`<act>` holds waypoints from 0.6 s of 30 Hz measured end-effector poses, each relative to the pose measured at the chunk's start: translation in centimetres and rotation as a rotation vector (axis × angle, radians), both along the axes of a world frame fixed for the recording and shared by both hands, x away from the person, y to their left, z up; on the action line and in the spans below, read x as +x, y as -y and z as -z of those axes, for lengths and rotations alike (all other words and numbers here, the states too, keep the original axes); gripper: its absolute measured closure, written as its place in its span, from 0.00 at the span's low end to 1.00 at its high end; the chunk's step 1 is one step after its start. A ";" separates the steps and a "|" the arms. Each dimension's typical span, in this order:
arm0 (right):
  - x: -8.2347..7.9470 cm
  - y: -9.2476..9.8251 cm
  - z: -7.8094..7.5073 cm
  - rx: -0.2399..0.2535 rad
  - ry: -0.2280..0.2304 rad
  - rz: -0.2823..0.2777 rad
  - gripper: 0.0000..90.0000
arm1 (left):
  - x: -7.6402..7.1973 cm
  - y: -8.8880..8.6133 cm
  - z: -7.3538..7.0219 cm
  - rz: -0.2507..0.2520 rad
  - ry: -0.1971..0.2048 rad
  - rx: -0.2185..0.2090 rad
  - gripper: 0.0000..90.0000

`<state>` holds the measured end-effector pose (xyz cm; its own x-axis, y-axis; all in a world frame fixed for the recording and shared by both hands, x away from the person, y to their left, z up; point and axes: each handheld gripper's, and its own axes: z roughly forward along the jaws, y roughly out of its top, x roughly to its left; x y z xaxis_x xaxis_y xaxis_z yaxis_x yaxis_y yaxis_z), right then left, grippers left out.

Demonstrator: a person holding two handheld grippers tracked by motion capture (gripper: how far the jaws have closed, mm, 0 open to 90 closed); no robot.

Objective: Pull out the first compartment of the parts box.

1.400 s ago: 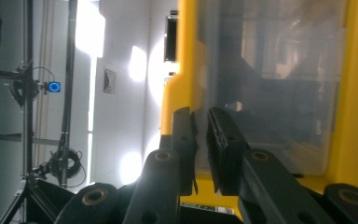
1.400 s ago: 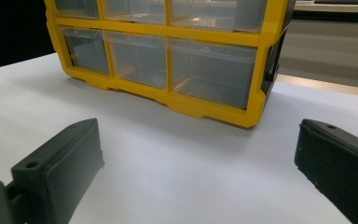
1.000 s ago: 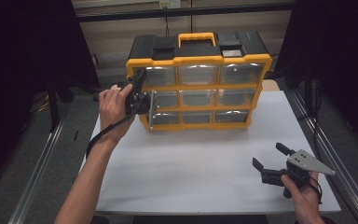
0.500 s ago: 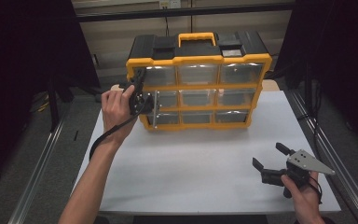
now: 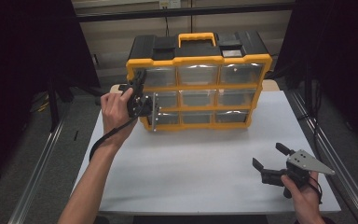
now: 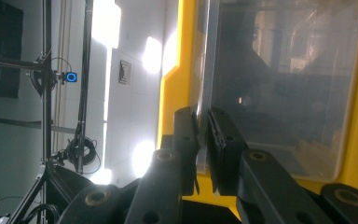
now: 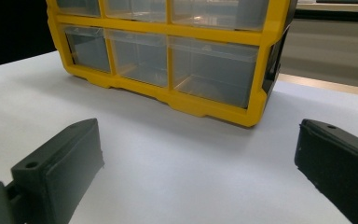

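A yellow and black organiser (image 5: 198,60) with clear drawers stands upright at the back of the white table (image 5: 191,168). My left gripper (image 5: 144,105) is at its left column, middle row. It is shut on the clear front edge of a drawer (image 5: 154,114), which sticks out a little. In the left gripper view the jaws (image 6: 203,126) pinch that thin clear edge, with the drawer (image 6: 279,93) behind it. My right gripper (image 5: 268,155) rests open near the table's front right corner. Between its wide-apart jaws (image 7: 198,135) there is only table, and the organiser (image 7: 177,56) stands beyond.
A yellow carry handle (image 5: 196,37) tops the organiser. Metal rails (image 5: 37,182) run along both sides of the table. Bare white table lies between the organiser and the right gripper.
The left hand has shifted slightly and the clear drawer front has come a little way out of the organiser. The right gripper has stayed still.
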<state>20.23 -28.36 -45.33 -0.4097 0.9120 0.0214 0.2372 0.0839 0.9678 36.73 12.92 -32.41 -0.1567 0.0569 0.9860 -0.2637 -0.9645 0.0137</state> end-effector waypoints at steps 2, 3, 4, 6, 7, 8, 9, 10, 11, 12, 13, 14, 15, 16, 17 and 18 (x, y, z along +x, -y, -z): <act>0.0 0.0 0.0 0.000 -0.001 0.003 0.01 | -0.2 -0.1 0.1 0.021 0.023 -0.004 0.91; 0.0 0.0 0.0 0.000 -0.001 0.004 0.01 | -0.5 -0.1 0.1 0.013 0.021 -0.005 0.91; 0.0 0.0 0.0 -0.001 0.001 0.003 0.01 | -0.5 -0.1 0.0 0.029 0.015 -0.009 0.91; 0.1 0.0 0.0 -0.001 0.002 0.004 0.01 | -0.7 -0.2 -0.2 0.023 -0.003 -0.003 0.91; 0.1 -0.1 0.0 -0.002 0.004 0.004 0.01 | -0.8 -0.2 -0.2 0.022 -0.003 0.002 0.91; 0.1 -0.1 0.0 -0.002 0.003 0.006 0.01 | -0.7 -0.3 -0.2 0.028 -0.010 -0.005 0.90; 0.1 -0.1 0.0 -0.001 0.001 0.006 0.01 | -0.8 -0.3 -0.3 0.026 -0.006 0.001 0.90; 0.0 -0.1 0.0 -0.002 0.001 0.004 0.01 | -0.9 -0.4 -0.3 0.029 -0.009 0.001 0.90; 0.0 -0.1 0.0 -0.003 -0.001 0.002 0.01 | -0.9 -0.4 -0.4 0.029 -0.008 0.004 0.90; 0.0 -0.1 0.0 -0.001 -0.002 0.002 0.01 | -0.9 -0.4 -0.4 0.040 -0.010 0.001 0.90; 0.1 -0.1 0.0 -0.001 -0.002 0.002 0.01 | -0.9 -0.4 -0.4 0.035 -0.009 0.003 0.89; 0.1 -0.1 0.0 0.000 -0.001 0.002 0.01 | -1.0 -0.4 -0.4 0.034 -0.014 -0.001 0.89; 0.1 -0.1 0.0 -0.001 -0.002 0.002 0.01 | -1.0 -0.4 -0.4 0.031 -0.010 -0.007 0.89; 0.1 -0.1 0.0 0.000 -0.001 0.002 0.01 | -1.0 -0.4 -0.5 0.041 -0.017 -0.002 0.89; 0.1 -0.1 0.0 -0.001 -0.002 0.000 0.01 | -1.0 -0.4 -0.5 0.043 -0.032 -0.006 0.88; 0.1 -0.1 0.1 -0.003 -0.001 0.000 0.01 | -1.0 -0.5 -0.6 0.049 -0.050 -0.015 0.87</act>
